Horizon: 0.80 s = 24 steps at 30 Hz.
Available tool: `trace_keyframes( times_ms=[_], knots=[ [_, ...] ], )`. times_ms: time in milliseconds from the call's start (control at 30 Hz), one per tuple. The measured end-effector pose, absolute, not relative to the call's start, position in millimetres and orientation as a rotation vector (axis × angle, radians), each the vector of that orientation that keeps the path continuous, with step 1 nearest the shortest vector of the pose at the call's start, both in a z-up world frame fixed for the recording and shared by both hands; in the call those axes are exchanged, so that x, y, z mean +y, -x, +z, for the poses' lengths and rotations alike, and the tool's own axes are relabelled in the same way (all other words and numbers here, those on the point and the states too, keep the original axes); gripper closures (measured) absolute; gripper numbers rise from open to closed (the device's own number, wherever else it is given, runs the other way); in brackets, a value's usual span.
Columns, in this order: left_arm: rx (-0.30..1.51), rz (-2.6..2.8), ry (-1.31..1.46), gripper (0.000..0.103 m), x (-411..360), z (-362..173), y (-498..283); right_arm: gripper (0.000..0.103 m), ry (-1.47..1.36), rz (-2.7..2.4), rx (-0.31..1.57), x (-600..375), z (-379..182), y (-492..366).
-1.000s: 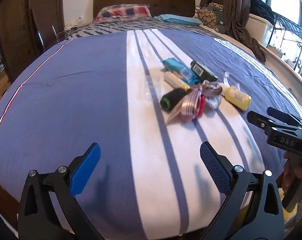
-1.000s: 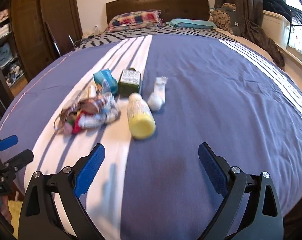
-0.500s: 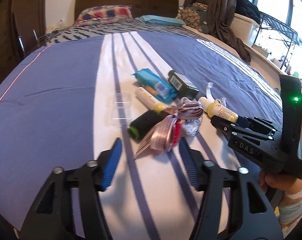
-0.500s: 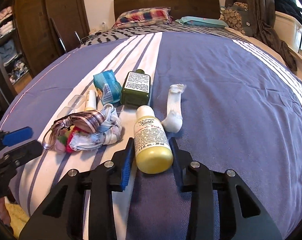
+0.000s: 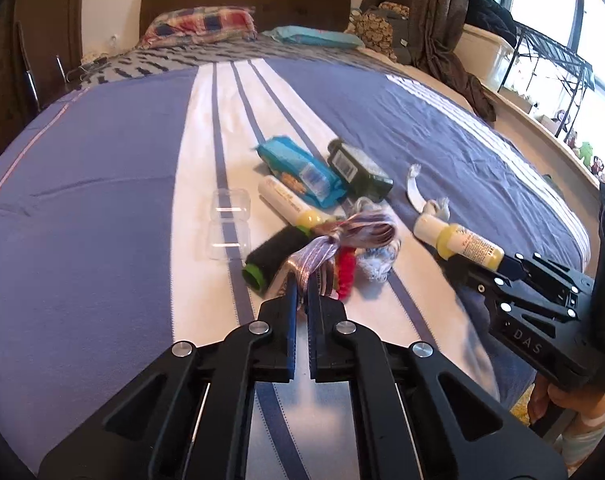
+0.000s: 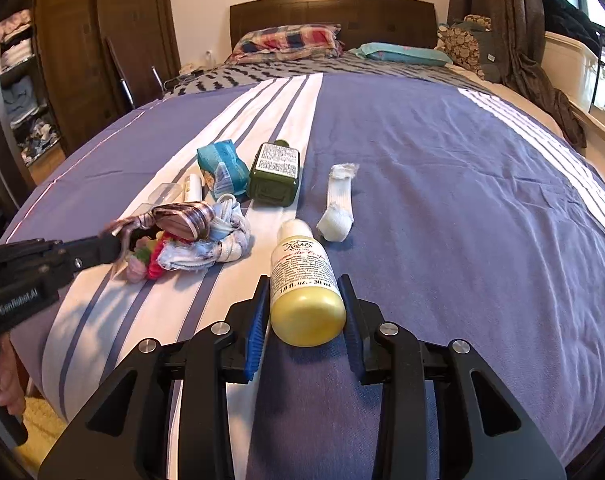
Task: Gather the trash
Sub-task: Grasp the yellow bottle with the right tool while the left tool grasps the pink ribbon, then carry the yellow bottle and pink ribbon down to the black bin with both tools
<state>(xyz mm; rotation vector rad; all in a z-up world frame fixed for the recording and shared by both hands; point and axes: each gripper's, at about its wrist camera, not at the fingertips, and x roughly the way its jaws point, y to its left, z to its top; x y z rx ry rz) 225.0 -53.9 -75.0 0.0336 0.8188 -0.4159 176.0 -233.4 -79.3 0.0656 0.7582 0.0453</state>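
A small pile of litter lies on the striped bedspread (image 5: 102, 184). My left gripper (image 5: 300, 282) is shut on the tail of a shiny striped ribbon (image 5: 322, 254), and the right wrist view shows this left gripper (image 6: 116, 246) pinching the ribbon (image 6: 178, 220). My right gripper (image 6: 304, 280) is closing its jaws on a yellow bottle (image 6: 302, 276) with its pads against both sides. From the left wrist view, the right gripper (image 5: 506, 266) holds the yellow bottle (image 5: 460, 244) by its base. A blue packet (image 5: 298, 170), a dark green bottle (image 5: 358, 172) and a black roll (image 5: 270, 256) lie close by.
A clear plastic case (image 5: 228, 224), a white tube (image 5: 286, 202), a white bandage strip (image 6: 338, 200) and crumpled cloth (image 6: 222, 248) lie around the pile. Pillows (image 6: 290, 40) and the headboard (image 6: 334, 12) are at the far end. A wardrobe (image 6: 82, 48) stands left, curtains (image 6: 522, 40) right.
Both grippers went from wide open to closed. The left one moved forward to the pile and shut on the ribbon. The right one closed around the yellow bottle.
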Motion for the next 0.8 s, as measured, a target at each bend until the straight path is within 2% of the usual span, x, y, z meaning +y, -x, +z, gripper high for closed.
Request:
trace_keyframes(
  times_ms=[367, 800],
  knots=[
    [0.699, -0.384, -0.045, 0.101, -42.9, -18.0, -168.0, 0.071, -0.056, 0.049, 0.665, -233.3, -33.5, -131.3],
    [0.629, -0.359, -0.054, 0.101, -18.2, 14.7, -62.0, 0.071, -0.011, 0.136, 0.588, -210.2, 6.3, -37.4]
  ],
)
